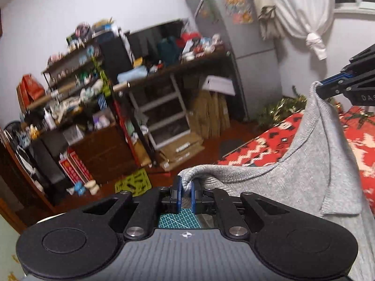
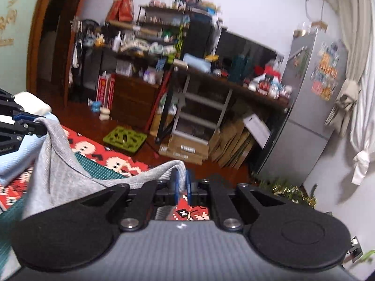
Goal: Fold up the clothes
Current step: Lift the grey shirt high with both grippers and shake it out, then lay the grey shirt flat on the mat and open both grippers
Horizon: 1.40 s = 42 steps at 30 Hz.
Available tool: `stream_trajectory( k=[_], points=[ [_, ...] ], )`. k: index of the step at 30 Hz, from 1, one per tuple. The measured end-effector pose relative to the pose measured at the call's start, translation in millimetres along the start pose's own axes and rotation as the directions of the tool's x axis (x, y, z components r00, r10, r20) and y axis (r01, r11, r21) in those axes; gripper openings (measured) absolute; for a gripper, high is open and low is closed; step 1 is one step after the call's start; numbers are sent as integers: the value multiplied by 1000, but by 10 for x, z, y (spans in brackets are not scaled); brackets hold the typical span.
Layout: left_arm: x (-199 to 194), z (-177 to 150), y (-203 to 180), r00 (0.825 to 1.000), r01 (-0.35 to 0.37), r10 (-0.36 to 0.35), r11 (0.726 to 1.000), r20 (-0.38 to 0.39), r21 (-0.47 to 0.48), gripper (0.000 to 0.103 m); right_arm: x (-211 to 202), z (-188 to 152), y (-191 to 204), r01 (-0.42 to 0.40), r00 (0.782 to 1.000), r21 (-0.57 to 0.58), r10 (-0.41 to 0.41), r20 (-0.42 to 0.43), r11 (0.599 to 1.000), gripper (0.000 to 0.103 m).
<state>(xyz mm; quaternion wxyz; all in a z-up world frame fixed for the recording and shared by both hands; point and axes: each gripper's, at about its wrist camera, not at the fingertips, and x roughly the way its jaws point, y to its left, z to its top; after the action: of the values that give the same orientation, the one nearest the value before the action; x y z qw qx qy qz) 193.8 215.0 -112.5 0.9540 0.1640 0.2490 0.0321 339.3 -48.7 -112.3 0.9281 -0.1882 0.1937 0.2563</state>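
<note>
While both grippers clamp the grey knit garment (image 1: 304, 171), left gripper (image 1: 186, 186) and right gripper (image 2: 181, 182) each pinching an edge, we hold it hanging between them above the red patterned blanket (image 1: 262, 142). Risk: shallow pinches; uneven pulling could slip the cloth free.

The grey garment (image 1: 311, 164) is soft, matt knitted cloth with a ribbed edge. The matt black plastic left gripper (image 1: 185, 190) has glossy blue finger pads (image 1: 179, 187), and the red patterned bedcover (image 1: 262, 147) looks woven.
</note>
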Motion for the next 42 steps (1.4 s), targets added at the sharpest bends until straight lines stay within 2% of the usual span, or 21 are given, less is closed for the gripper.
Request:
stream_trajectory(
  k=[4, 9, 10, 12, 14, 15, 18, 20, 22, 27, 31, 34, 38, 42],
  points=[
    [487, 38, 57, 998, -9, 8, 1000, -59, -11, 7, 680, 91, -49, 7, 999, 14, -6, -37, 1000, 6],
    [931, -60, 71, 984, -22, 9, 997, -176, -72, 8, 1303, -78, -38, -21, 992, 46, 27, -121, 999, 8],
    [965, -102, 76, 979, -16, -4, 995, -202, -99, 13, 1424, -115, -35, -27, 990, 53, 34, -139, 998, 9],
    [979, -197, 85, 970, 2, -40, 988, -240, -156, 20, 1667, -190, -29, -38, 984, 68, 49, -173, 997, 23],
    [923, -282, 70, 965, 12, -59, 983, -255, -184, 45, 1910, -264, -23, -49, 976, 83, 65, -206, 995, 25],
    [873, -325, 57, 964, 18, -67, 982, -259, -188, 48, 1933, -317, -40, -53, 974, 101, 74, -214, 993, 27],
    [642, -443, 19, 962, 33, -80, 983, -260, -181, 50, 1673, -501, -117, -63, 976, 161, 95, -195, 985, 28],
    [452, -522, 1, 962, 42, -90, 981, -257, -187, 57, 1452, -583, -138, -72, 978, 184, 105, -181, 980, 29],
    [224, -613, -16, 964, 48, -98, 978, -247, -202, 59, 1197, -677, -123, -78, 979, 200, 113, -169, 977, 30],
    [-397, -866, -62, 968, 48, -105, 969, -227, -244, 59, 274, -1103, -90, -96, 980, 233, 132, -147, 968, 30],
    [-892, -1074, -102, 970, 57, -125, 950, -207, -307, 59, -418, -1413, 20, -96, 980, 253, 135, -143, 963, 30],
    [-1250, -1176, -165, 978, 59, -118, 948, -173, -311, 59, -950, -1600, 65, -93, 983, 288, 134, -124, 953, 30],
    [-1650, -1289, -238, 986, 62, -106, 950, -127, -307, 59, -1446, -1747, 67, -92, 989, 292, 122, -85, 952, 30],
    [-1766, -1369, -231, 988, 48, -93, 946, -125, -320, 59, -1753, -1832, 42, -85, 992, 284, 107, -62, 955, 30]
  ],
)
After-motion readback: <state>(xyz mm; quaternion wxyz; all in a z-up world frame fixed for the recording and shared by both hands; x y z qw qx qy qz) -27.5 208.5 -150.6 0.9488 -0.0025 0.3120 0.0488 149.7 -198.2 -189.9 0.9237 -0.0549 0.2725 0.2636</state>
